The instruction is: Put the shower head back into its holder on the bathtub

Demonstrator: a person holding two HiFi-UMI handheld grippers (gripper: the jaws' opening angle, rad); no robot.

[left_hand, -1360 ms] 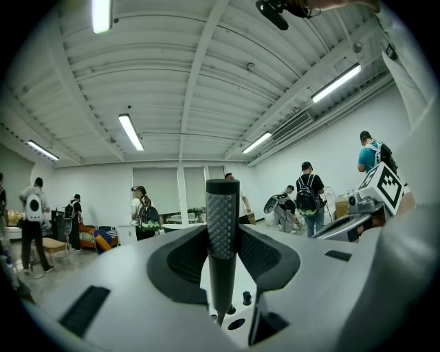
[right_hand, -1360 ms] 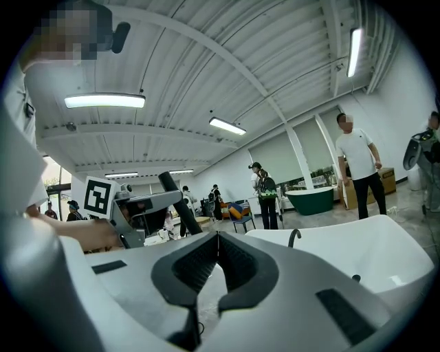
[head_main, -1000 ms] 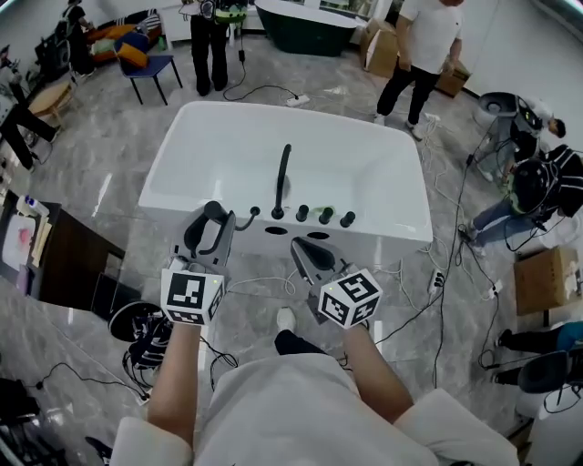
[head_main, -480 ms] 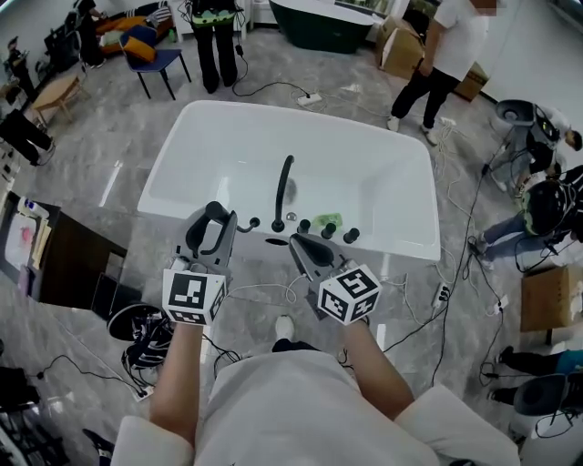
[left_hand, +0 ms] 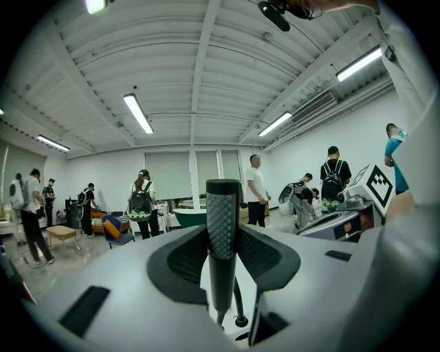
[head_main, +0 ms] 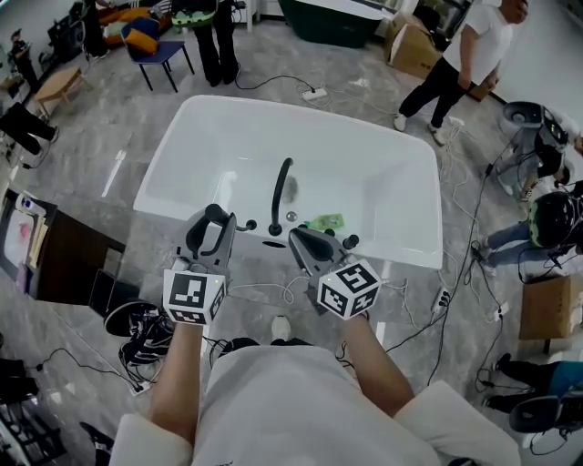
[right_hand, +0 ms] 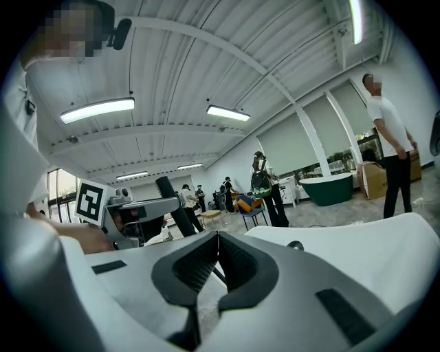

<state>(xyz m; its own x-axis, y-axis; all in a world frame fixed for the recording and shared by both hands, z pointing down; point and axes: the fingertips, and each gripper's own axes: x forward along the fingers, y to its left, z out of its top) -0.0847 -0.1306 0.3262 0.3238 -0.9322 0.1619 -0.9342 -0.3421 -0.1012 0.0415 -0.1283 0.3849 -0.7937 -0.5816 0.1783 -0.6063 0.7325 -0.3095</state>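
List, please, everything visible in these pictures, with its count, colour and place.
bathtub: one, white, middle of the floor
faucet: one, black, tub's near rim
knob: at least one, black, near rim
green item: one, inside the tub; unclear what it is
second tub: one, dark green, far end
chair: one, blue, far left
cardboard box: one, brown, right side
power strip: one, white, floor beyond the tub
bystanders: several, around the room
shower head: one, black, in left tool
left tool: grey, clamped on shower head
right tool: grey, shut, empty
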